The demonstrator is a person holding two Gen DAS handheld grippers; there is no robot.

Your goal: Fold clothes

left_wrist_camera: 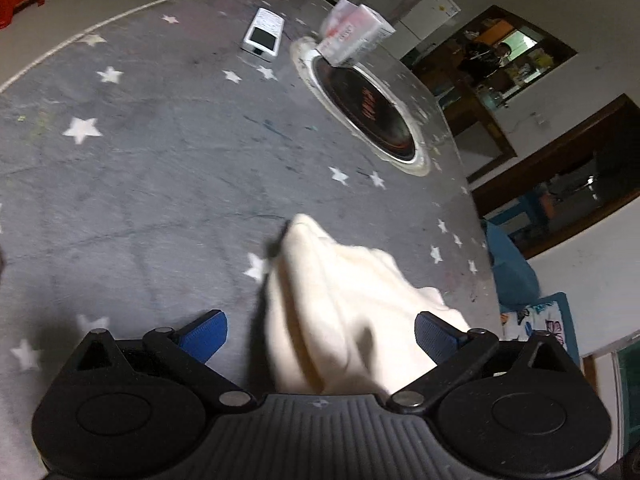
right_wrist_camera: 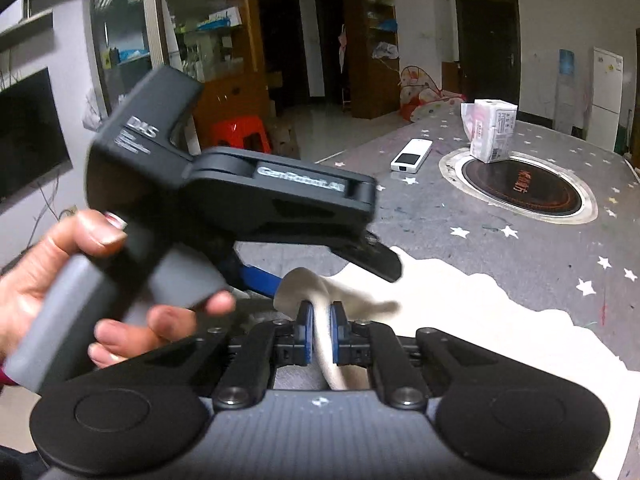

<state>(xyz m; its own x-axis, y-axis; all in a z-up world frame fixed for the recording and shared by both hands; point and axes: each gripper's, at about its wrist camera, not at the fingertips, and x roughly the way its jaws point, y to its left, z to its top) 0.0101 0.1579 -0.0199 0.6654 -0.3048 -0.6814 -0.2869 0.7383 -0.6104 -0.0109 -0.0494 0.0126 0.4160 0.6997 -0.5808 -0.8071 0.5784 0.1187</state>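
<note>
The near left of the grey starred tabletop [left_wrist_camera: 132, 184] lies bare, wide enough for a gripper to pass. Farther off, a white remote [left_wrist_camera: 263, 35] and a tissue pack [left_wrist_camera: 354, 32] on the round inset hob [left_wrist_camera: 364, 110] stand in the way. To the right, the cream garment [right_wrist_camera: 500, 320] covers the near edge.

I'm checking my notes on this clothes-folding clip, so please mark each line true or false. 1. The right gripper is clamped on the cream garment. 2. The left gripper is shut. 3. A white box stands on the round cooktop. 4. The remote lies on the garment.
1. True: the right gripper pinches a fold of the cream garment.
2. False: the left gripper is open, fingers wide apart around the cloth.
3. True: the white box stands on the edge of the round cooktop.
4. False: the remote lies on the starred table cover, apart from the garment.
</note>
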